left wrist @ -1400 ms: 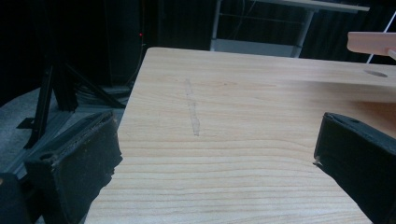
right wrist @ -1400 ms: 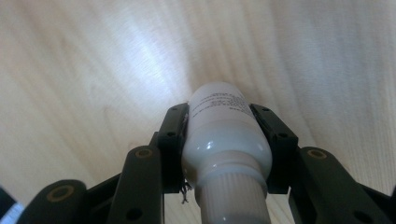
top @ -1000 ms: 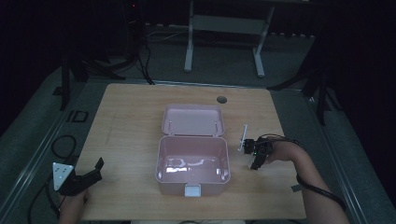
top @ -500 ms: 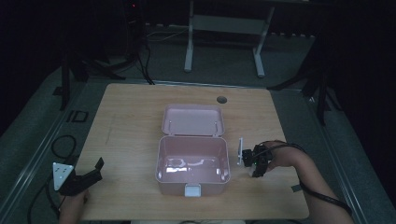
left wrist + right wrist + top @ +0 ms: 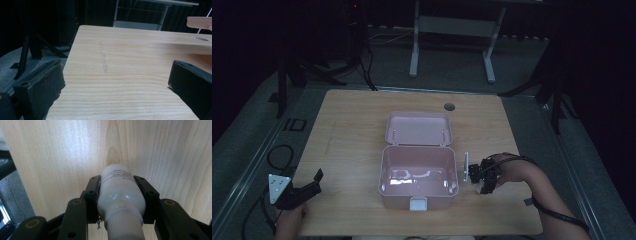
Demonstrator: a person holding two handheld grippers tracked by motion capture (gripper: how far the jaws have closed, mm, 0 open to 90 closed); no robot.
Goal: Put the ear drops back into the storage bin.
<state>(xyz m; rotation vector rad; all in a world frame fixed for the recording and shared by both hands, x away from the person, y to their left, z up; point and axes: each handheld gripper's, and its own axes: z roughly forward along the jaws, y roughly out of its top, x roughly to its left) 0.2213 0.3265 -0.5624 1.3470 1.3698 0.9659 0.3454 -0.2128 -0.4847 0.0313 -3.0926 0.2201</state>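
The right gripper (image 5: 478, 179) is clamping its jaws on the white bottle (image 5: 119, 195), just right of the open pink box (image 5: 418, 176); the left gripper (image 5: 307, 186) is sitting wide open, empty, far left.

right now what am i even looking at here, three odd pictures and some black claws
A person sits at a wooden table holding a pair of hand-held tongs in each hand. The high view looks down from above. Each gripper view comes from a small camera riding on one pair of tongs, looking along its black jaws. A pink box lies open mid-table, its lid laid back. The right tongs are clamped on a white bottle, beside the box. The left tongs are open, holding nothing.
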